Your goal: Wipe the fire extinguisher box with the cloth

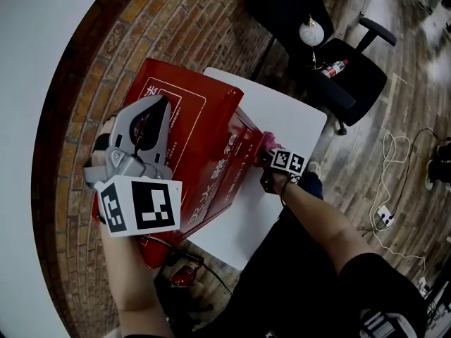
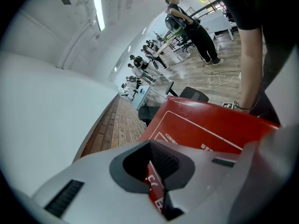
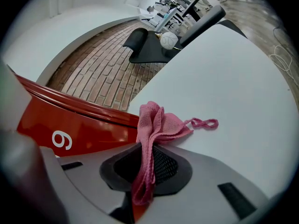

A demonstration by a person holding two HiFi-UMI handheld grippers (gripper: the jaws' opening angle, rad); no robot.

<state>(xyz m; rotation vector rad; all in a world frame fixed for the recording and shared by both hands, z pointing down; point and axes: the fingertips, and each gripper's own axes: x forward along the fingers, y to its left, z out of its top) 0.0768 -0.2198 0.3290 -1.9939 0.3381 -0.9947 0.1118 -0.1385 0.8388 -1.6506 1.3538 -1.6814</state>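
The red fire extinguisher box (image 1: pixel 204 143) lies on the white bench (image 1: pixel 285 111), its broad labelled face turned up and its far corner hanging past the bench over the brick floor (image 1: pixel 84 83). The left hand-held gripper (image 1: pixel 151 118) reaches in from the near left on a bare forearm (image 1: pixel 130 280), its jaws clamped on a thin red edge of the box. The right forearm (image 1: pixel 324 220) stretches forward across the bench, and the right hand-held gripper (image 1: pixel 273 153) is closed on the pink cloth (image 1: pixel 268 141), which is bunched against the box's right side where it meets the bench top.
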